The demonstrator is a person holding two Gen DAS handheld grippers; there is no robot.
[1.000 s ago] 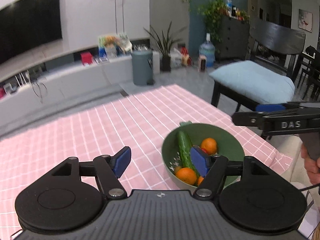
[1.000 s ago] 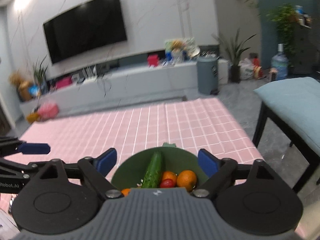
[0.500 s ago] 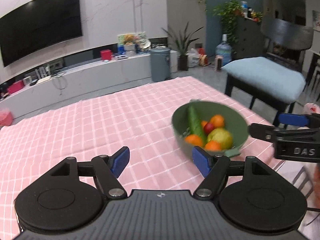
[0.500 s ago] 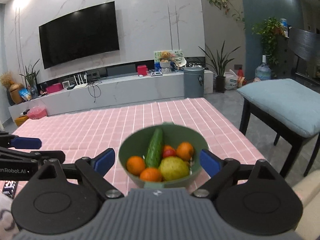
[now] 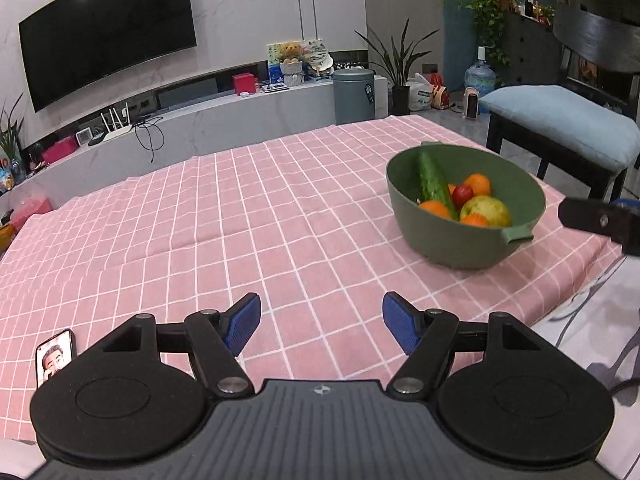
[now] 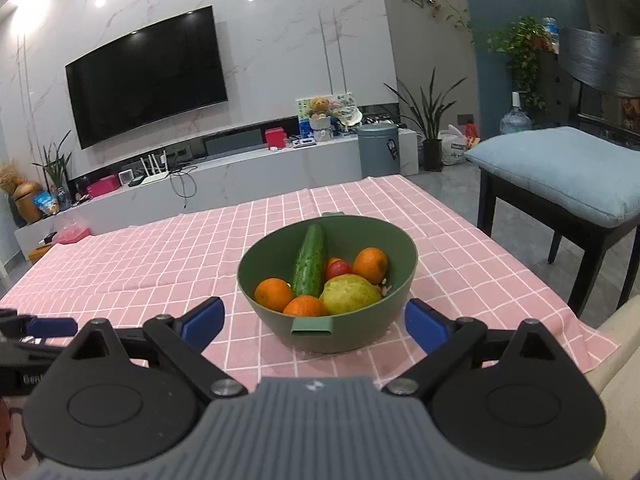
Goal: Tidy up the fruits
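Observation:
A green bowl point(image 5: 416, 216) point(image 6: 360, 332) stands on the pink checked tablecloth point(image 5: 240, 216) near the table's right end. It holds a cucumber point(image 6: 310, 266), three oranges point(image 6: 274, 294), a yellow-green pear-like fruit point(image 6: 350, 294) and a small red fruit point(image 6: 338, 269). My left gripper point(image 5: 321, 322) is open and empty, above the cloth, left of and nearer than the bowl. My right gripper point(image 6: 314, 322) is open and empty, just in front of the bowl, facing its near handle.
A phone point(image 5: 54, 356) lies on the cloth at the near left. A dark chair with a blue cushion point(image 6: 560, 172) stands right of the table. A TV wall, low cabinet and grey bin point(image 6: 378, 150) lie beyond the table's far edge.
Both grippers have pulled back and up from the bowl; it now sits farther away in both views. Both stay open and empty.

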